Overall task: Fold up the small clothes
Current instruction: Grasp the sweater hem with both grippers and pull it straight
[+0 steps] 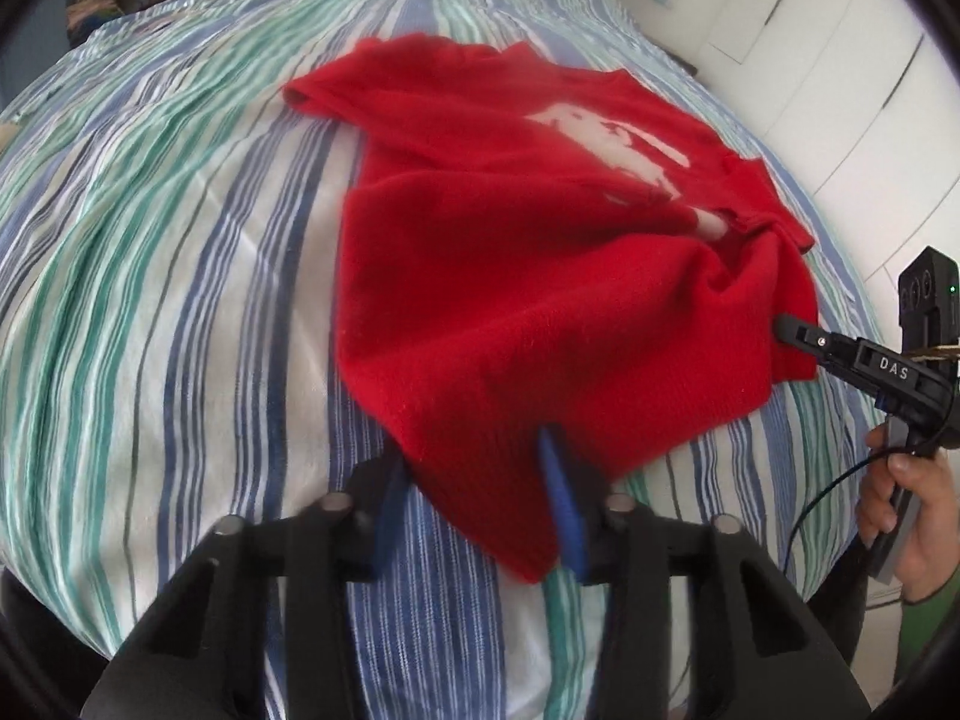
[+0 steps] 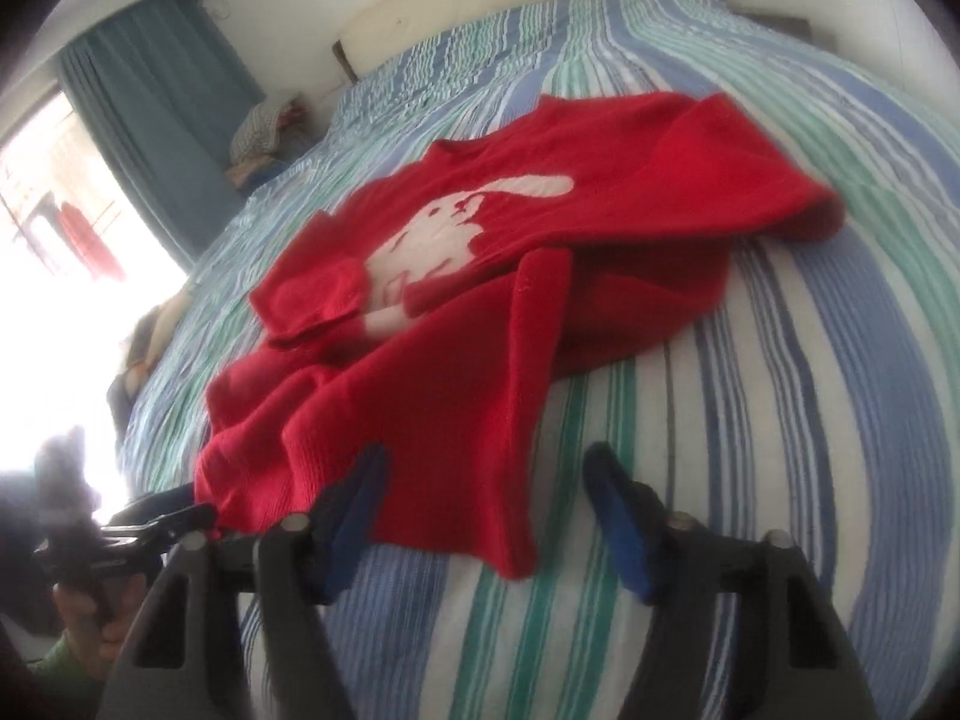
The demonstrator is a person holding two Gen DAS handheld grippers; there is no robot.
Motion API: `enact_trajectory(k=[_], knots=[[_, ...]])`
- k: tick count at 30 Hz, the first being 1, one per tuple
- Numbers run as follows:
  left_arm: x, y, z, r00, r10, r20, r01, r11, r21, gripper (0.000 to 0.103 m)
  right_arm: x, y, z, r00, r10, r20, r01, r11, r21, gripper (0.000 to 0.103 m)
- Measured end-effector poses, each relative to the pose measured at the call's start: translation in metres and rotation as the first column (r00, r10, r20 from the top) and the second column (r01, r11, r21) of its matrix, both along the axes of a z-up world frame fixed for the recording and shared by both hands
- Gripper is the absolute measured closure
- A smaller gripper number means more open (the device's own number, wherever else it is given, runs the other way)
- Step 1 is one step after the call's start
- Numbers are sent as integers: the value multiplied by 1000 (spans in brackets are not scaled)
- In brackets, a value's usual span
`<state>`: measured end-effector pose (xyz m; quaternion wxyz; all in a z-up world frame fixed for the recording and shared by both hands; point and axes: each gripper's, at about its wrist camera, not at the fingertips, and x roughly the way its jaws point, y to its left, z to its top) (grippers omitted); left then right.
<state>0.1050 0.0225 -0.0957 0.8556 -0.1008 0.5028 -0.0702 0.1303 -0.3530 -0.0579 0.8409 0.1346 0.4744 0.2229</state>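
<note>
A red knitted sweater with a white motif point(image 1: 528, 252) lies rumpled on the blue-green striped bed point(image 1: 150, 252), its near hem between the left claw's point(image 1: 474, 510) parted blue fingers, while the right claw point(image 1: 798, 330) touches its right edge.

Bedcover point(image 2: 750, 420): striped in blue, green and white, spread over the whole bed.
Pillow point(image 2: 510, 6): cream, at the far end of the bedcover.
Curtain point(image 2: 156, 96): teal, left of the bedcover, beside a bright window.
Pile of clothes point(image 2: 264, 132): checked fabric on top, off the bedcover's far left edge.
Cupboard doors point(image 1: 840, 60): white, right of the bedcover.
</note>
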Motion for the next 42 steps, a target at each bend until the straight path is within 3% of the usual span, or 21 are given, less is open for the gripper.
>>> enact_trajectory(k=[1, 2, 7, 11, 14, 15, 16, 19, 21, 23, 24, 28, 31, 34, 36, 42], knots=[[1, 2, 1, 1000, -11, -12, 11, 999, -30, 97, 4, -2, -6, 999, -7, -36, 8, 1000, 19, 89], [-2, 7, 5, 1000, -12, -17, 11, 998, -58, 97, 4, -5, -7, 999, -17, -48, 18, 1000, 21, 98], [-32, 28, 42, 996, -85, -13, 83, 992, -99, 97, -44, -22, 41, 1000, -4, 19, 3, 999, 37, 98], [-58, 26, 48, 988, -156, -16, 155, 986, -56, 93, -96, -31, 67, 999, 28, -30, -27, 999, 24, 98], [-55, 15, 22, 986, -159, -51, 158, 987, -19, 90, -116, -36, 45, 994, 2, -113, -4, 1000, -18, 98], [-52, 14, 13, 987, -145, -72, 144, 989, -16, 82, -116, -38, 31, 990, -15, -139, 12, 1000, -18, 98], [-51, 14, 6, 987, -138, -79, 135, 990, -34, 77, -114, -41, 18, 986, -35, -164, 32, 999, -18, 98], [-55, 15, 5, 992, -116, -50, 113, 992, -63, 73, -108, -45, -5, 982, -71, -176, 68, 997, -24, 98], [-57, 13, 5, 994, -103, -39, 101, 993, -62, 78, -106, -46, -10, 982, -69, -175, 69, 998, -6, 98], [-56, 10, 3, 995, -83, -50, 80, 996, -43, 99, -102, -44, -11, 983, -62, -175, 62, 998, -6, 98], [-55, 10, 3, 996, -70, -63, 68, 997, -34, 100, -102, -43, -11, 983, -59, -174, 58, 998, -13, 98], [-69, 10, 14, 996, -72, -54, 76, 993, 89, 102, -109, -40, 6, 981, -115, -156, 94, 986, -136, 98], [-68, 10, 6, 994, -73, -78, 82, 990, 111, 102, -122, -41, 17, 978, -138, -157, 110, 979, -174, 99], [-60, 5, -4, 994, -54, -93, 66, 988, 136, 102, -116, -34, -5, 973, -138, -184, 94, 969, -230, 99], [-62, 4, -5, 994, -52, -92, 66, 987, 149, 102, -108, -35, -26, 963, -153, -220, 104, 970, -218, 99], [-64, 1, -11, 996, -37, -79, 50, 984, 170, 102, -111, -40, -30, 968, -160, -192, 122, 973, -194, 99]])
